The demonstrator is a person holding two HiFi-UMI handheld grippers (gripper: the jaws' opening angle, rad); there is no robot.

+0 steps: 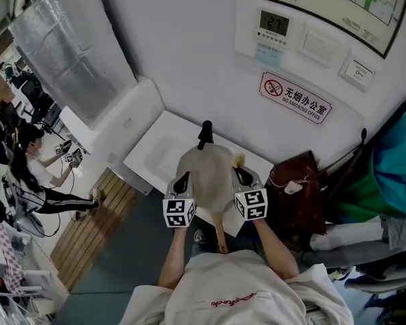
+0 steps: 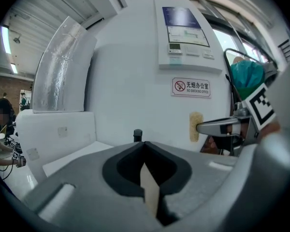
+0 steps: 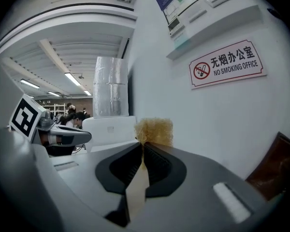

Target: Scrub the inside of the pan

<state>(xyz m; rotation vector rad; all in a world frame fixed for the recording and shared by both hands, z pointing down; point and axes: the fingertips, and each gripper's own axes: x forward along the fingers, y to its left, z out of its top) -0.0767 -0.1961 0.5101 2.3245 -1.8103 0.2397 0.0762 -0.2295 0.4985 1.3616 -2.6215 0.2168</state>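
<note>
The head view shows the pale round pan (image 1: 204, 170) on the white table (image 1: 155, 151), its wooden handle (image 1: 220, 234) pointing back at me. My left gripper (image 1: 182, 180) hangs over the pan's left edge. In the left gripper view its jaws (image 2: 144, 144) are shut and nothing shows between them. My right gripper (image 1: 241, 175) is over the pan's right edge, shut on a yellow scrub sponge (image 1: 239, 160). The sponge (image 3: 154, 131) sticks out past its closed tips, and the left gripper view also catches that sponge (image 2: 195, 126). The pan's inside is hidden in both gripper views.
A black upright knob (image 1: 204, 133) stands at the pan's far side, close to the white wall with a no-smoking sign (image 1: 296, 97). A brown bag (image 1: 301, 189) sits right of the table, a white cabinet (image 1: 115, 124) to the left. A person (image 1: 34, 164) stands far left.
</note>
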